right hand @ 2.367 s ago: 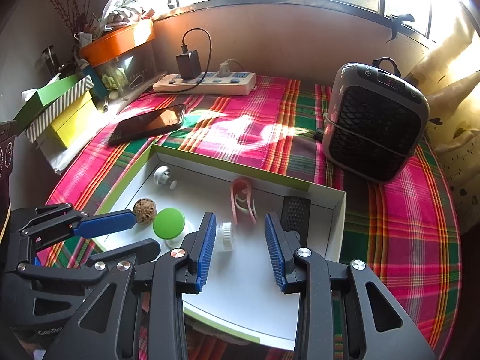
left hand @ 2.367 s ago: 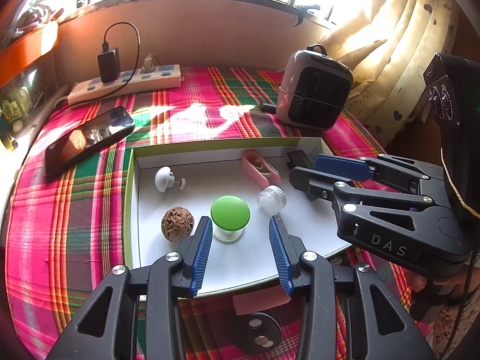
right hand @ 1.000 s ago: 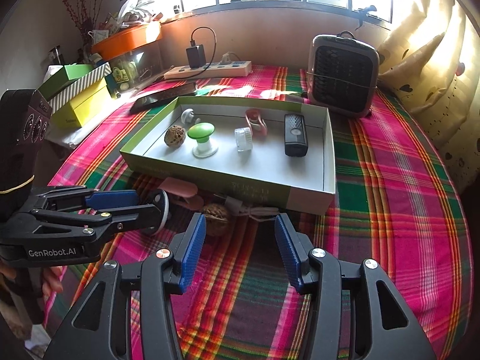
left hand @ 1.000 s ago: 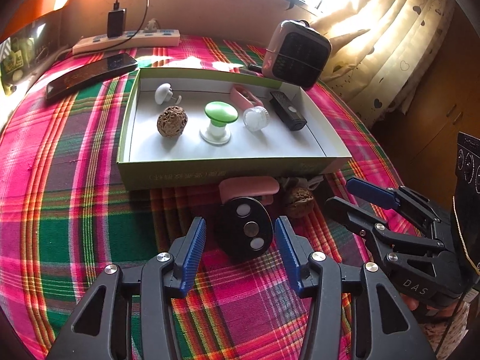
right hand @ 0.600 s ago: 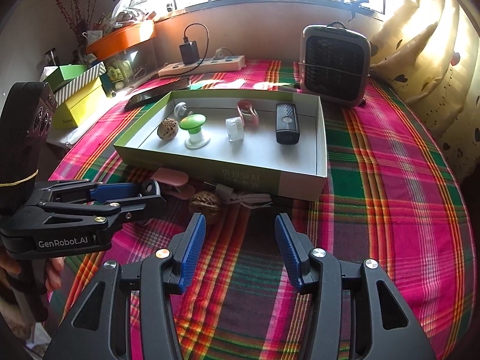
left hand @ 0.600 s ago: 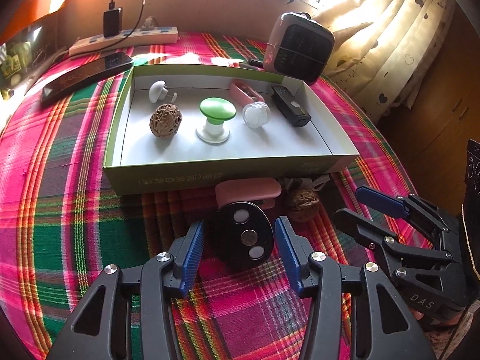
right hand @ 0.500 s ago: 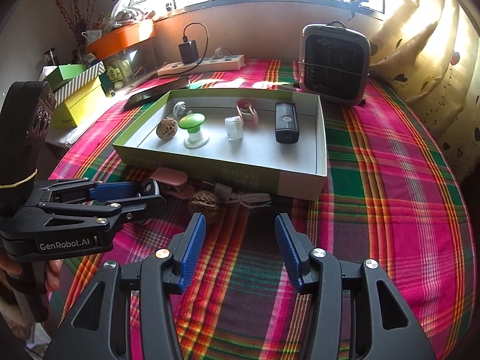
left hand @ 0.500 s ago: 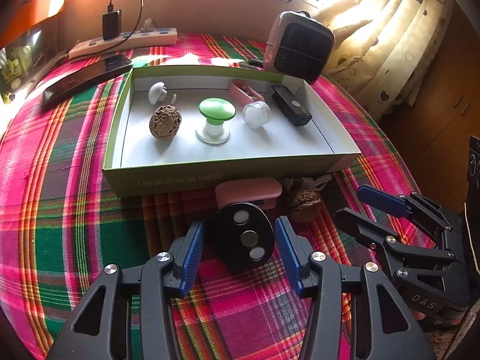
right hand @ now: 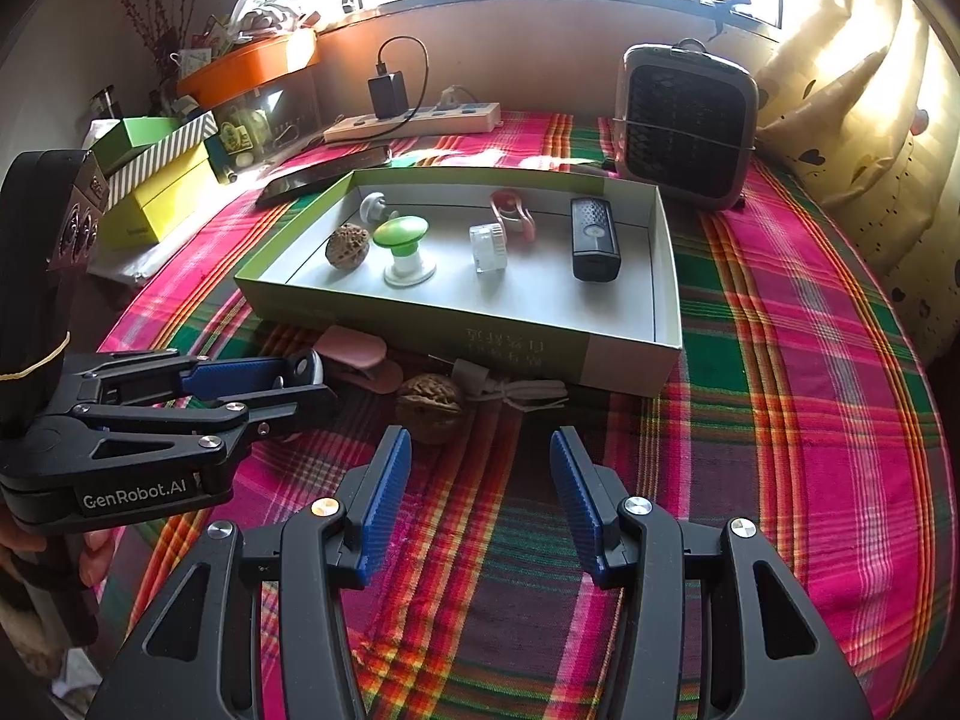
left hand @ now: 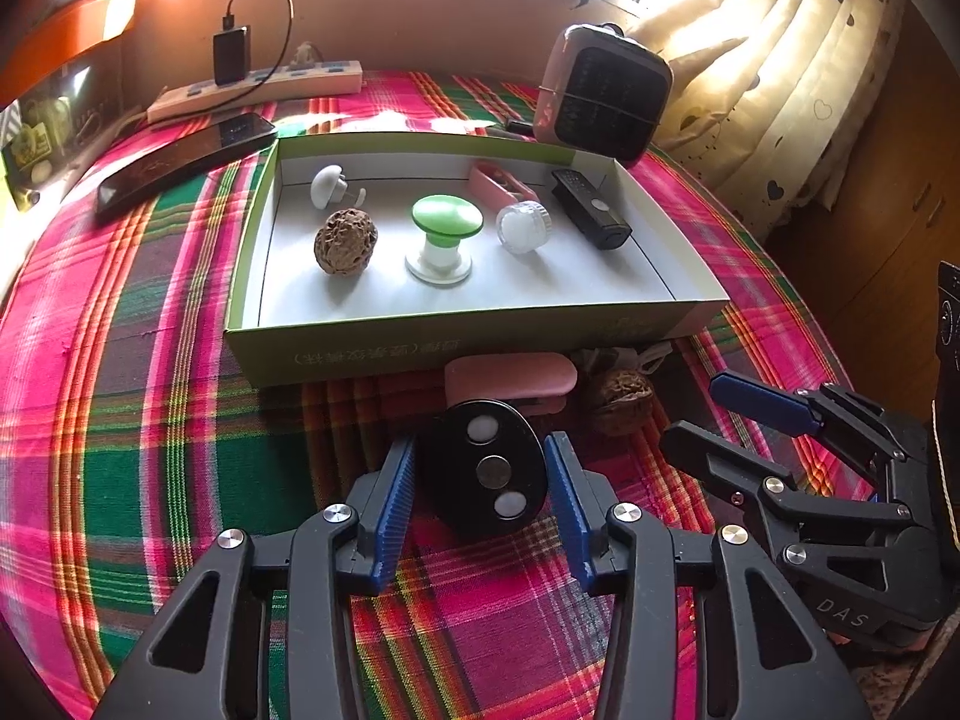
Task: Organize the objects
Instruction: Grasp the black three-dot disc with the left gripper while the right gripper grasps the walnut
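Note:
A black round disc with three small dots lies on the plaid cloth in front of the green-walled box. My left gripper straddles the disc. Its jaws are closing and the blue pads meet the disc's sides. From the right wrist view the left gripper shows at the left with the disc between its fingers. My right gripper stands open over bare cloth, just short of a loose walnut. A pink clip and a white cord lie against the box's front wall.
The box holds a walnut, a green-topped knob, a white knob, a clear jar, a pink clip and a black device. Behind stand a heater, phone and power strip.
Both grippers have pulled back from over the box to the cloth in front of it. The left jaws have since narrowed onto the black disc. The right gripper has kept still.

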The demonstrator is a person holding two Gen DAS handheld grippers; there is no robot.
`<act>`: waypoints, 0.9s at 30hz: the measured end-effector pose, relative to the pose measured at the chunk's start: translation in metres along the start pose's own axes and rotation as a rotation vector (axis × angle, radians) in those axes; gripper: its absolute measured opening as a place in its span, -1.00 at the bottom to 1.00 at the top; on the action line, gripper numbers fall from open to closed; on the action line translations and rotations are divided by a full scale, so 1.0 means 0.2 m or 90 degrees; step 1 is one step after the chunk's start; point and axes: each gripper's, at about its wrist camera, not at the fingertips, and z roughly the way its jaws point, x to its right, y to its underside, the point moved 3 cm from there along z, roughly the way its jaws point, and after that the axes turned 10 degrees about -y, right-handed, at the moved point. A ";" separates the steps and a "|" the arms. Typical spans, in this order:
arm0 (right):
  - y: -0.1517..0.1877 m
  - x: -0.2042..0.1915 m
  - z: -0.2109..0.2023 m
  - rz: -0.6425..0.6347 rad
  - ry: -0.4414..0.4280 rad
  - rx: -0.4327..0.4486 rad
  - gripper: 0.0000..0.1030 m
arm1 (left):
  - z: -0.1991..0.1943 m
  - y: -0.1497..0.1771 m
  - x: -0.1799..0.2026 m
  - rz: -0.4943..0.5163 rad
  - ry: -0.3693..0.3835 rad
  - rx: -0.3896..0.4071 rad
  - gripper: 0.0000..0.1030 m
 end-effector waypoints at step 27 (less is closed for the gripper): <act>-0.05 -0.07 0.17 -0.017 0.045 -0.030 -0.03 | -0.03 0.04 -0.15 -0.045 -0.017 0.008 -0.19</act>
